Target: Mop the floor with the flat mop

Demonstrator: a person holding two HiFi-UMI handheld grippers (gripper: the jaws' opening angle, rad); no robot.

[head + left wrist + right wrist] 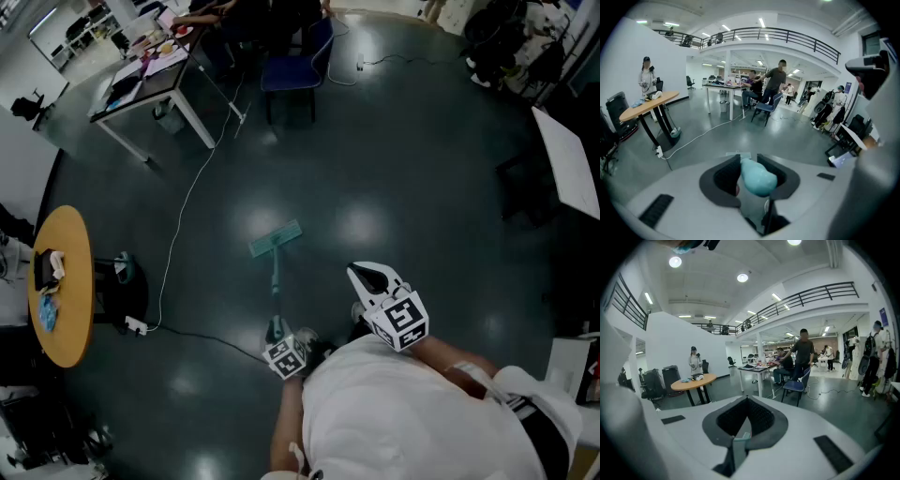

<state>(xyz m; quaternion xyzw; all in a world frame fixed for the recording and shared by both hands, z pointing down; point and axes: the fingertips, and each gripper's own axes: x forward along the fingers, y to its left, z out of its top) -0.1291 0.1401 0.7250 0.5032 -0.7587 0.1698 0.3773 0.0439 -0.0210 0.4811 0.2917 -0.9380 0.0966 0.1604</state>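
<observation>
Mop handle [276, 281] clamped by left hand-held gripper [277, 334], head [275, 239] forward; right hand-held gripper [364, 275] closed.

I'm in a big open office-lab: glossy grey floor [403, 169], white desks [717, 86] where people [776, 82] gather, office chairs [295, 70], a round table [73, 253], trailing cables [186, 202], a railed mezzanine [787, 35] overhead.
</observation>
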